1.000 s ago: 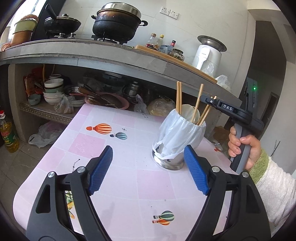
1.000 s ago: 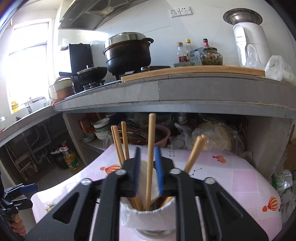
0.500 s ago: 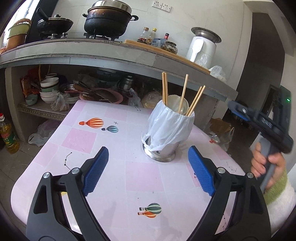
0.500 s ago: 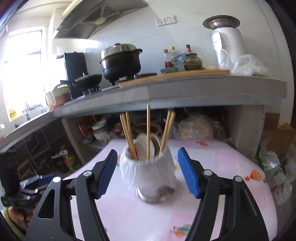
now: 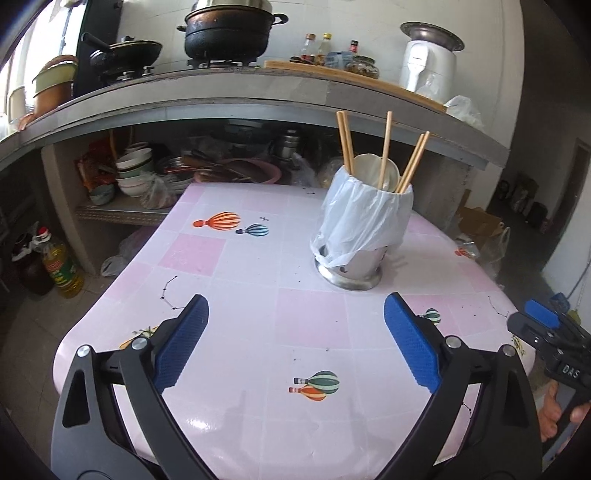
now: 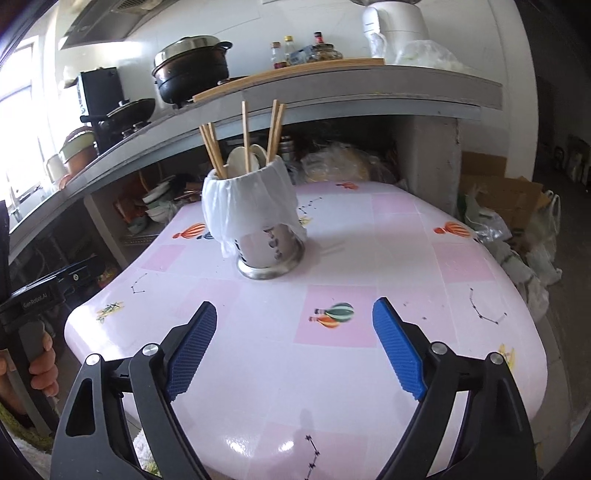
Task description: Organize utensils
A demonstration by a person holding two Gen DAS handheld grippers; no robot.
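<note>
A steel utensil holder [image 5: 364,236] [image 6: 258,221] wrapped in a white plastic bag stands upright on the pink table [image 5: 258,332] [image 6: 369,369]. Several wooden chopsticks [image 5: 386,144] [image 6: 244,136] and a pale spoon [image 5: 369,171] [image 6: 240,162] stick out of it. My left gripper [image 5: 295,341] hangs over the near table edge, well short of the holder, its jaws still opening with nothing between them. My right gripper [image 6: 293,343] is likewise back from the holder, jaws opening and empty. The right gripper also shows at the left wrist view's right edge [image 5: 546,332], held by a hand [image 5: 554,410].
A grey counter [image 5: 258,99] behind the table carries a black pot [image 5: 229,33], a wok [image 5: 125,51], bottles and a white appliance [image 5: 428,62]. Bowls and pans fill the shelf [image 5: 122,214] underneath. Oil bottles [image 5: 61,266] stand on the floor at left; bags and cardboard [image 6: 517,206] at right.
My right gripper let go of a chopstick standing in the holder, opened wide and pulled back toward the near table edge. The left gripper widened and drew back a little.
</note>
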